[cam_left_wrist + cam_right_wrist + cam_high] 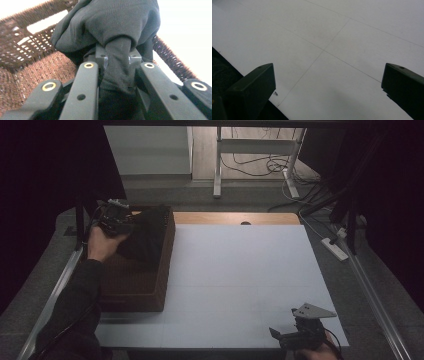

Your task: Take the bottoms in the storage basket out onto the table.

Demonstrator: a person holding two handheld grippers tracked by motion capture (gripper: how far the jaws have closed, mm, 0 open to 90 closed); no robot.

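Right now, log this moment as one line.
left gripper: shut on black cloth | over wicker basket | right gripper: open, above white table

My left gripper (117, 61) is clamped on a fold of black cloth (107, 22), which bunches toward twelve o'clock; the brown wicker basket (27, 57) lies at nine o'clock.

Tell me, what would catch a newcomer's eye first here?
Probably the black cloth bunched up and pinched in the left gripper, over the brown wicker basket at the table's left edge. Then the right gripper, jaws wide open, at the near right corner of the white table.
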